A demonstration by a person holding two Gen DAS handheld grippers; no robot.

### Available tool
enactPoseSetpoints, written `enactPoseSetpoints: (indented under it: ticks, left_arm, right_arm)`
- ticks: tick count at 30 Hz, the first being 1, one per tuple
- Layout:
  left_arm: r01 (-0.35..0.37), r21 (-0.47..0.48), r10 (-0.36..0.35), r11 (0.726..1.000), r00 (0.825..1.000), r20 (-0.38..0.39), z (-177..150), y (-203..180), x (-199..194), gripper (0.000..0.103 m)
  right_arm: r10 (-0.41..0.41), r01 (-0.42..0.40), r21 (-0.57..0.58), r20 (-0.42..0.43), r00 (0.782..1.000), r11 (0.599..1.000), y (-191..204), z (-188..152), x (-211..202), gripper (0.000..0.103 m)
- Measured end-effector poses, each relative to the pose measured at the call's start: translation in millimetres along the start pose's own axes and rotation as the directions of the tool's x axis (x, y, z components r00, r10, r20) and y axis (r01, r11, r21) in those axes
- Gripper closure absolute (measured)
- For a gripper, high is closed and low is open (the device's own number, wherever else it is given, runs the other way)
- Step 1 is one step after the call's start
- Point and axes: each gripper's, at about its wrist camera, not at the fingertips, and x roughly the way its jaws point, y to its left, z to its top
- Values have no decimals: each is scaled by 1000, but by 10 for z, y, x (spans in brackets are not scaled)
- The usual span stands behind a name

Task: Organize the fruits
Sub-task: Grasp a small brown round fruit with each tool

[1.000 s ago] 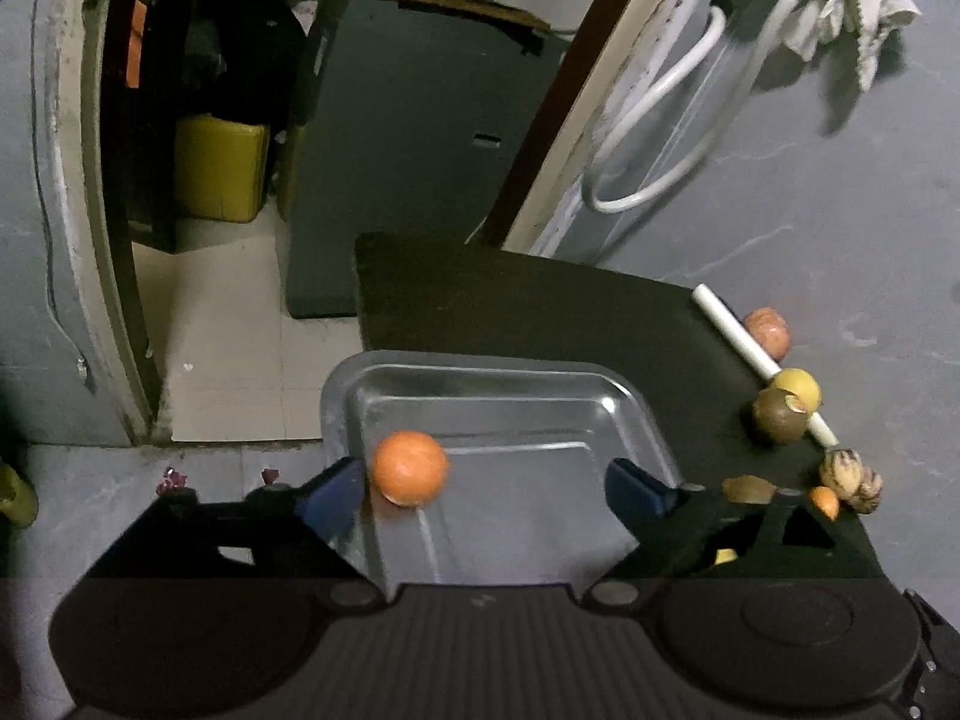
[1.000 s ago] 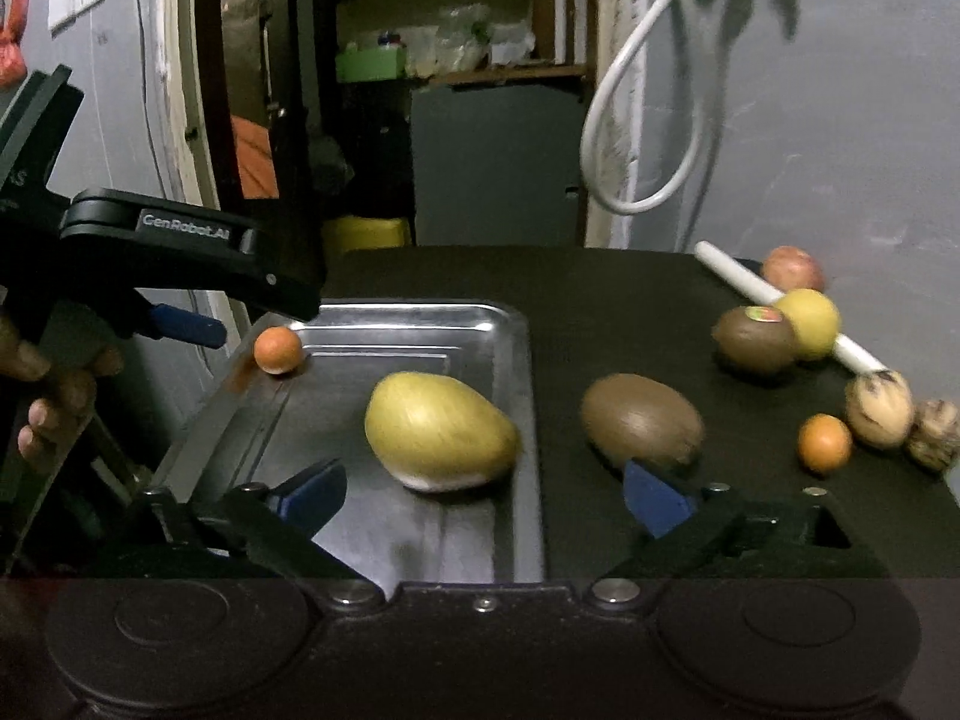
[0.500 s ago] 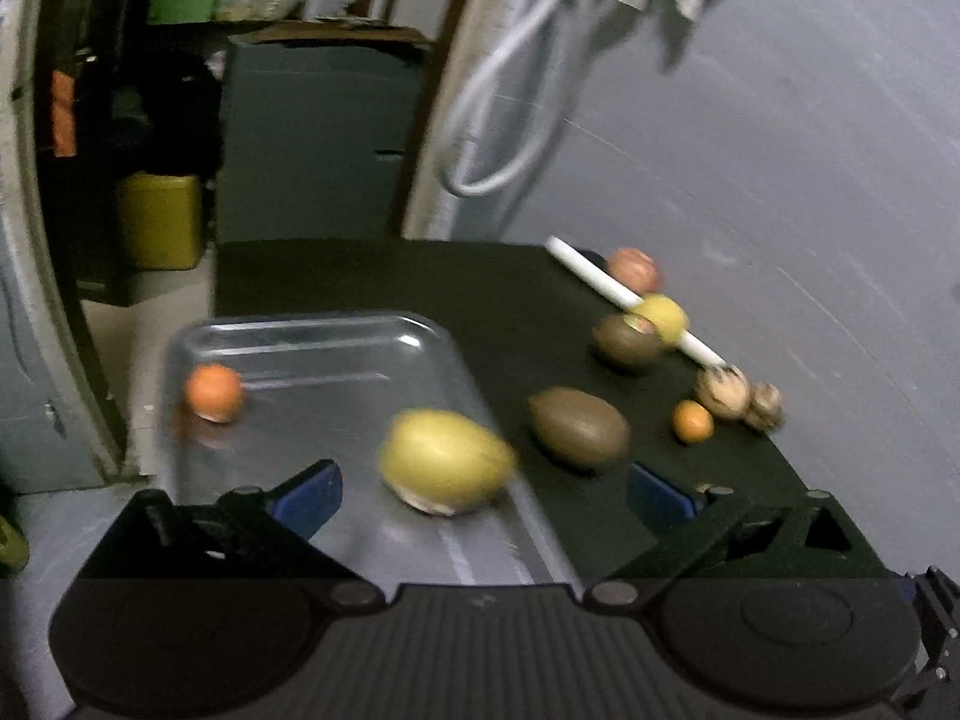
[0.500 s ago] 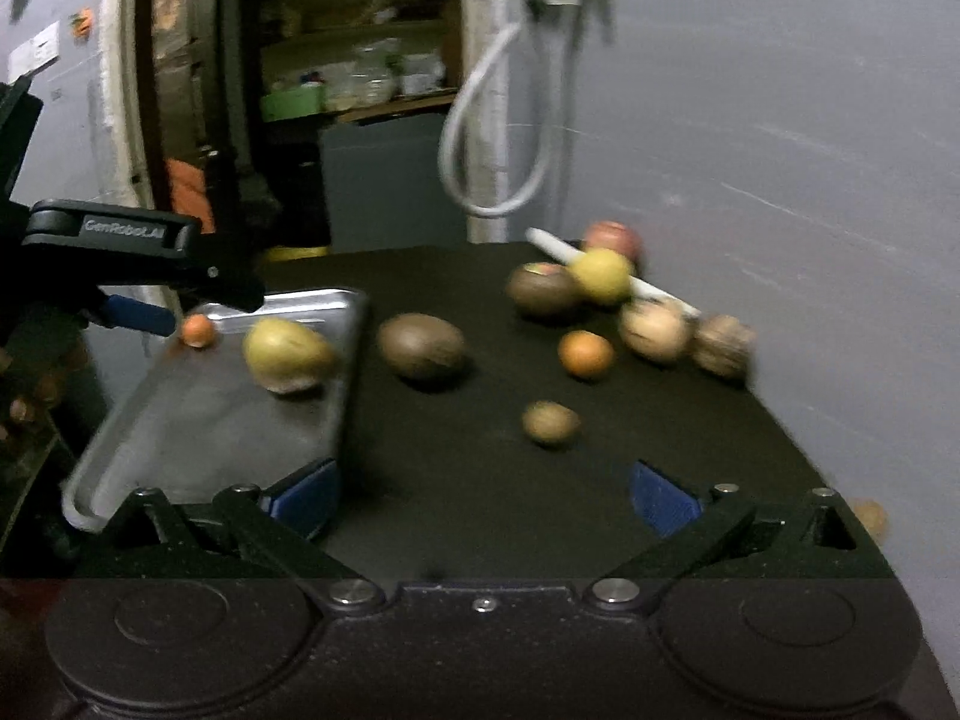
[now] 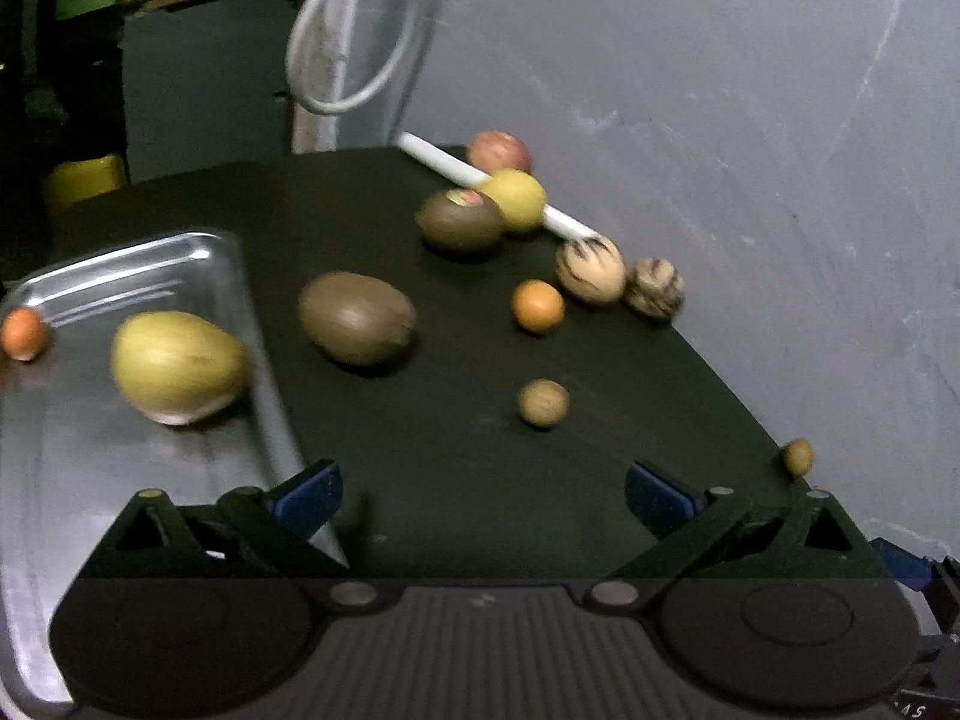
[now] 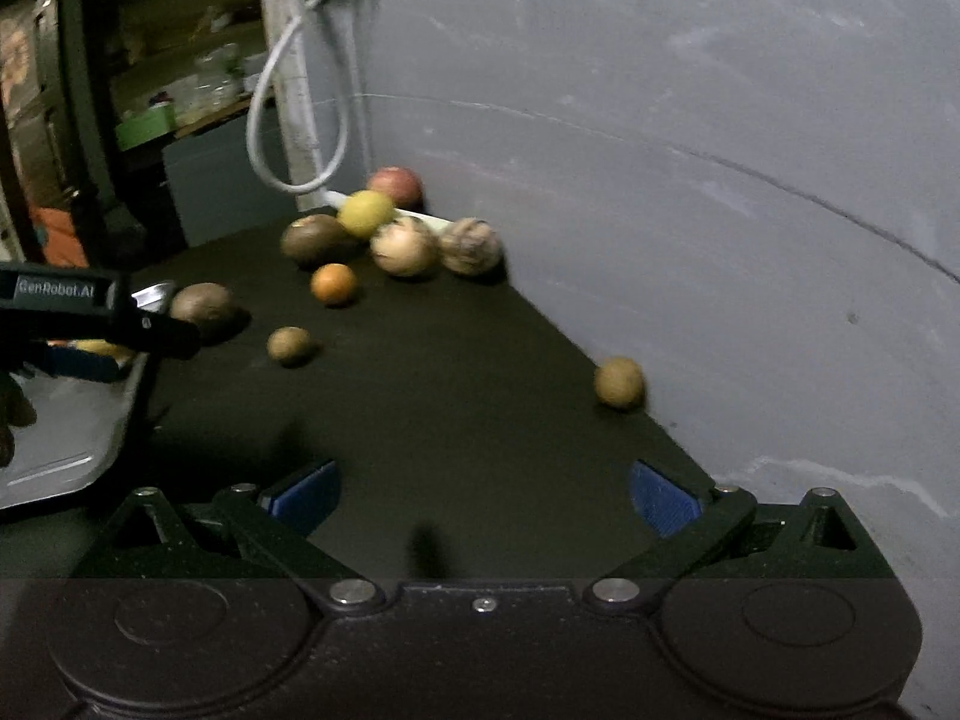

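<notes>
Both claws, left [image 5: 480,489] and right [image 6: 483,489], gape wide, empty. Only the left view shows the mango [image 5: 179,366] in the tray [image 5: 120,264].

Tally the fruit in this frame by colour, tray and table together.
Orange: 2
Yellow: 2
Dark brown: 2
Small tan: 2
Striped pale: 2
Red: 1
Total: 11
</notes>
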Motion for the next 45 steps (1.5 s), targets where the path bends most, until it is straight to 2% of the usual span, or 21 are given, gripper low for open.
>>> enactPoseSetpoints:
  ticks: [8,20,30,38,45]
  left_arm:
    - [-5,31,6,1000,1000,-12,24,-341,342,1]
    - [-38,10,38,999,999,4,120,-416,683,1]
    - [-30,18,29,999,999,28,73,-431,793,4]
    - [-18,55,15,998,999,52,80,-492,832,16]
    - [9,88,-15,996,998,67,79,-552,863,31]
  right_arm:
    - [-7,7,56,-16,1000,998,-174,33,256,1]
    - [-52,52,135,0,999,989,-134,118,628,1]
    - [-103,100,157,9,995,983,-138,141,788,9]
    - [-135,128,173,32,990,977,-140,183,879,12]
    - [-188,173,231,47,981,957,-220,223,916,22]
